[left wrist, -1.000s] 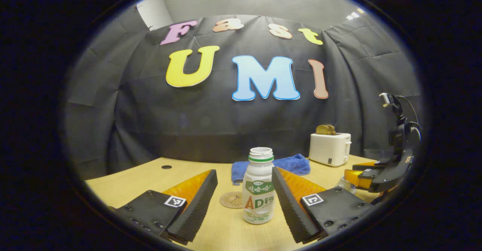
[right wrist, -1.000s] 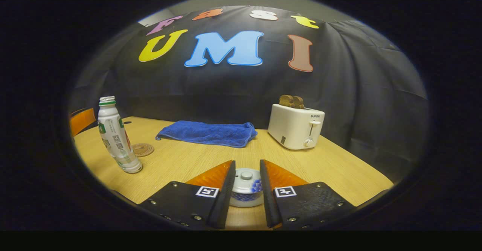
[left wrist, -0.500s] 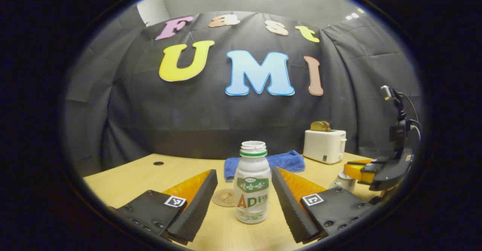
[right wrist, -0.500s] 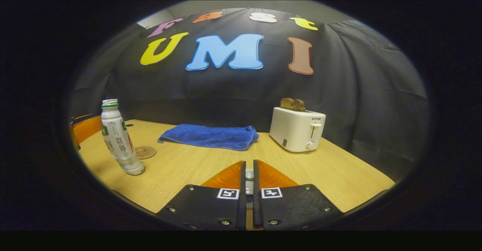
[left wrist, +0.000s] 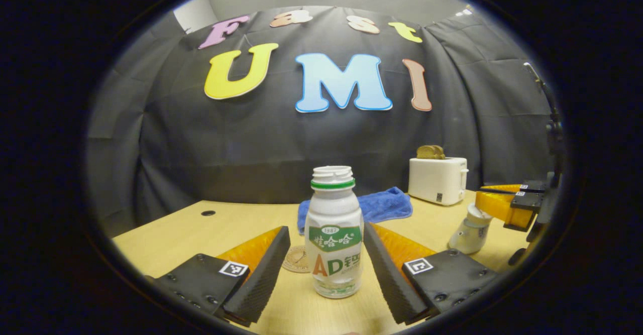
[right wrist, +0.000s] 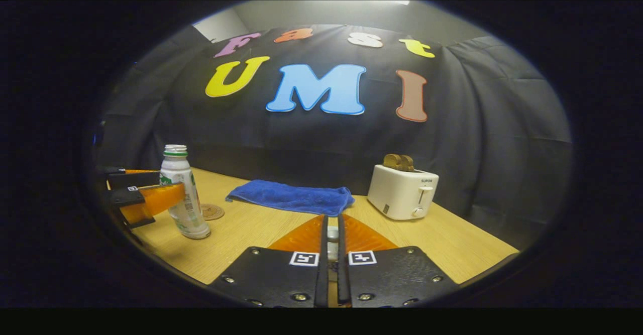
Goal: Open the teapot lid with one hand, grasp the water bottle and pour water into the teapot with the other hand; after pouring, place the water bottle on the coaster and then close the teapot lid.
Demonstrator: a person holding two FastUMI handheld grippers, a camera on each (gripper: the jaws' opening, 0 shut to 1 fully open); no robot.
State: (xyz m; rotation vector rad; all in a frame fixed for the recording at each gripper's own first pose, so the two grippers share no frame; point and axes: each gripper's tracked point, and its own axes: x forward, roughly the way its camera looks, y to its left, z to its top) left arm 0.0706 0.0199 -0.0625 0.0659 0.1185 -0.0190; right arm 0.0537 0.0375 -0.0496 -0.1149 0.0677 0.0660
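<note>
Right now the left gripper (left wrist: 326, 264) is spread wide around the bottle (left wrist: 334, 234), a gap showing on each side, so nothing is gripped yet. The bottle stands upright on the table (left wrist: 201, 229), long axis vertical, open mouth up, with the coaster (left wrist: 296, 258) just behind it. The right gripper (right wrist: 331, 234) is pinched on the lid (right wrist: 332, 233); in the left gripper view the teapot (left wrist: 469, 232) sits just below that gripper, but I cannot tell whether the lid has come clear of it. To do this well, I would centre the fingers on the bottle's body below the shoulder, close evenly so it does not tip, and lift straight up, since an uncapped bottle could spill.
</note>
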